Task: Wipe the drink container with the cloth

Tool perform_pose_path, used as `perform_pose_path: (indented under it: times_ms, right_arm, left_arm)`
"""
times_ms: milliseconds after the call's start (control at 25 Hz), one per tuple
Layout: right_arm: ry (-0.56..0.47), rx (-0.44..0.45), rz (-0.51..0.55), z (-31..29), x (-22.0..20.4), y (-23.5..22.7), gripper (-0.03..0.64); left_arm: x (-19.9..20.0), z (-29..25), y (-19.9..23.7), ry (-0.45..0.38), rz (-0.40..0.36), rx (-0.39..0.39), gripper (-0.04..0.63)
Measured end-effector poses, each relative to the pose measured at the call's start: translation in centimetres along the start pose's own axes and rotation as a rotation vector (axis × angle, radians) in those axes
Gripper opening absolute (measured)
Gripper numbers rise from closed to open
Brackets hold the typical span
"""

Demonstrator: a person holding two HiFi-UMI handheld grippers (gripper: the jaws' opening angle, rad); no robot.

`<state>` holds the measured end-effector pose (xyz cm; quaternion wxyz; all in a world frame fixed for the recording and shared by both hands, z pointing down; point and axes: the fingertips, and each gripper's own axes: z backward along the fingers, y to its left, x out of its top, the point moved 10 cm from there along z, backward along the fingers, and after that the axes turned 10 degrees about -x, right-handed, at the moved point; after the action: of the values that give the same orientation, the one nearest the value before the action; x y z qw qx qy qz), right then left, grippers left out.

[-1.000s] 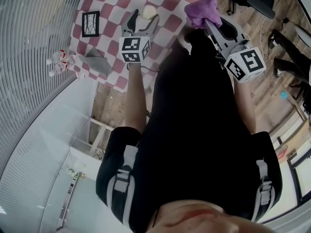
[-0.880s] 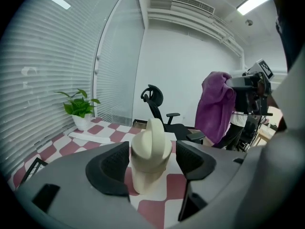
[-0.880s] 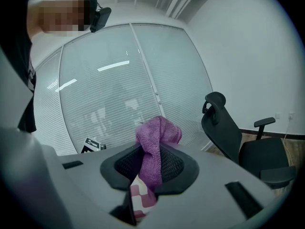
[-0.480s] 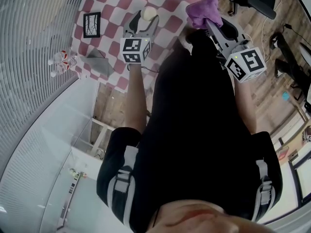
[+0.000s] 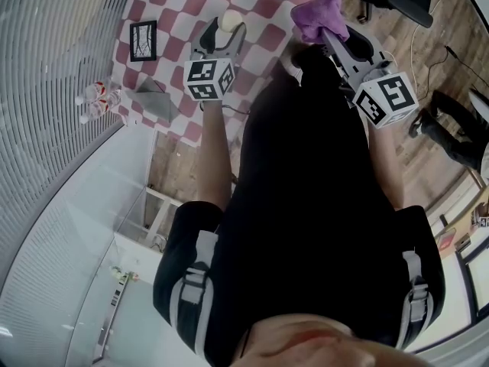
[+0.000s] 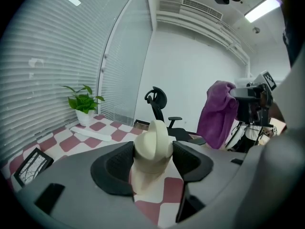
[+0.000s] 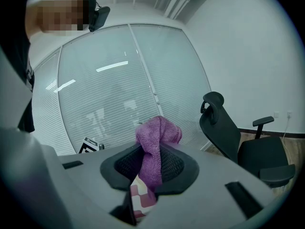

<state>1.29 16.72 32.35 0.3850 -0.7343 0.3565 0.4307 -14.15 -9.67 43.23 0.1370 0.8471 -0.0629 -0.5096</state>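
Note:
A cream drink container (image 6: pixel 152 149) with a rounded lid stands upright on the red-and-white checked table (image 5: pixel 267 6). My left gripper (image 6: pixel 152 162) has just been closing its jaws on it, and both pads now press its sides. In the head view the container (image 5: pixel 231 20) shows between that gripper's fingertips (image 5: pixel 226 30). My right gripper (image 7: pixel 151 163) is shut on a purple cloth (image 7: pixel 156 140), which bunches above the jaws. It hovers to the right of the container, apart from it. From the left gripper view the cloth (image 6: pixel 217 113) hangs at the right.
A framed picture (image 5: pixel 142 38), a grey folded thing (image 5: pixel 157 98) and small red-and-white bottles (image 5: pixel 95 96) lie at the table's left side. A potted plant (image 6: pixel 85 106) stands by the blinds. A black office chair (image 6: pixel 159 106) is beyond the table.
The left gripper's jaws have closed in from wide apart onto the cream container. The right gripper with the cloth has stayed where it was.

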Motion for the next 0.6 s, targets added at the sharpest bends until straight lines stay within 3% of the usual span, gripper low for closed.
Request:
perform_pose_path:
  times_ms: [160, 400, 600]
  right_arm:
    - [-0.002, 0.002, 0.0, 0.0, 0.0, 0.0, 0.097]
    - [-0.004, 0.014, -0.005, 0.1, 0.1, 0.1, 0.097]
    - [-0.003, 0.045, -0.006, -0.7, 0.3, 1.2, 0.097]
  left_arm:
    - [0.0, 0.4, 0.8, -0.065, 0.118, 0.001, 0.275]
    - [-0.5, 1.7, 2.6, -0.182, 0.363, 0.028, 0.273]
    - [-1.7, 2.6, 3.6, -0.287, 0.583, -0.001, 0.272]
